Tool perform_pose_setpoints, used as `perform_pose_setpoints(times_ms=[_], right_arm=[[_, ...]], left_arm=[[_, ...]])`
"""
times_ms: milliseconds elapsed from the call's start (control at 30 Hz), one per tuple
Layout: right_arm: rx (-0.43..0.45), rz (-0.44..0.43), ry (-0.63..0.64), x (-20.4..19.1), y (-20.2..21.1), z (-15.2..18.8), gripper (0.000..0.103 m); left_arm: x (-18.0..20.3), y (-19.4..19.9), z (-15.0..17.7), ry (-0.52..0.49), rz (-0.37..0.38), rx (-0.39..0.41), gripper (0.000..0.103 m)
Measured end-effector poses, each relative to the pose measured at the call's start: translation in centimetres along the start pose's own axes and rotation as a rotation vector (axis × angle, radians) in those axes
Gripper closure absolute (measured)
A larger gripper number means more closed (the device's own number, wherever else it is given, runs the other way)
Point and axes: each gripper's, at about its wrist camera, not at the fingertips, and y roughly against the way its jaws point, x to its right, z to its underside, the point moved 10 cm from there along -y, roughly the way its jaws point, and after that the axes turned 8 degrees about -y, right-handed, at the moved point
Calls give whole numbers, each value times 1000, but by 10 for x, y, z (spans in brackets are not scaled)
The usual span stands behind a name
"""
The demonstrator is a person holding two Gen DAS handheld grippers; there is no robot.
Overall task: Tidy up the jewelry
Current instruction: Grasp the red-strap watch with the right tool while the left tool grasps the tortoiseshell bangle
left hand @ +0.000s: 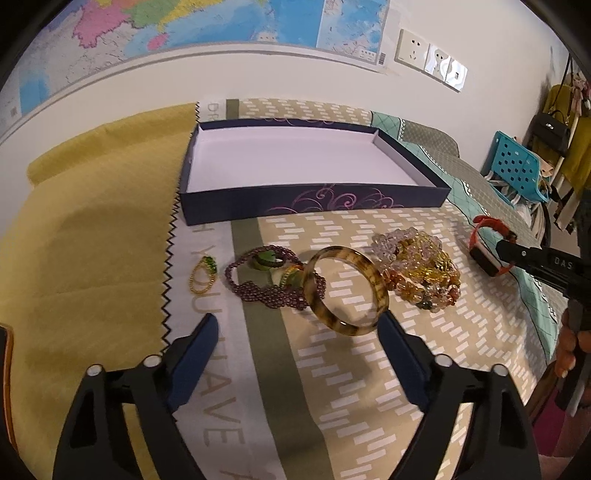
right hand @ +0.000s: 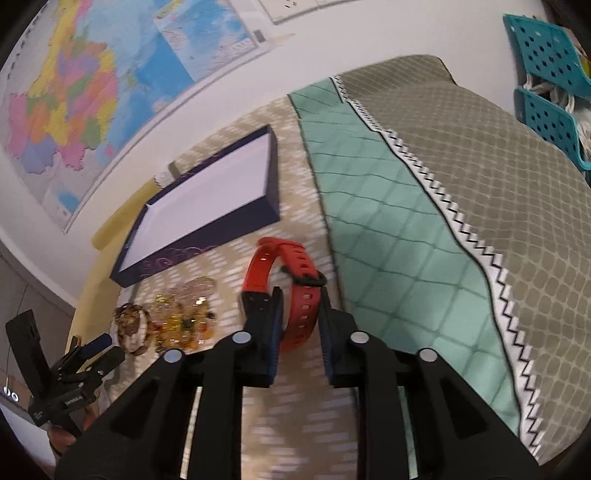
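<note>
A dark blue box [left hand: 314, 203] with a white inside lies open on the patterned cloth; it also shows in the right wrist view [right hand: 199, 206]. In front of it lie a gold and green ring [left hand: 202, 275], a purple bead necklace [left hand: 266, 284], a tortoiseshell bangle [left hand: 345, 291] and a heap of amber and clear bead bracelets [left hand: 417, 262]. My left gripper [left hand: 297, 328] is open just short of the bangle. My right gripper [right hand: 299, 299] is shut on the strap of a red watch [right hand: 291, 280], also visible at the right in the left wrist view [left hand: 487, 240].
A yellow cloth [left hand: 92, 240] covers the left of the table. A teal quilted cloth [right hand: 388, 229] and a grey-green one [right hand: 498, 177] lie to the right. Teal perforated baskets [right hand: 546, 81] stand beyond the table's right edge. A map hangs on the wall [left hand: 184, 22].
</note>
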Motion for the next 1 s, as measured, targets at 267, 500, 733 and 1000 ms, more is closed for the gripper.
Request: perform_pose_setpoints(times_ms=[267,500,733,1000], right_arm=[[-2,75,114,12,-3,-13,53],[-38,90,153,12,-13,-7,84],[-66,47,137,5,-2,10,67],[-83,55,165,-3,-4,20,95]], left_arm=[[16,-9,-6,-27,82,-22,35],[14,-12,-8,-26,90,-36,44],[4,-11,-7,-26,98,-50,71],[5,-13,-8,-47,83,-50,92]])
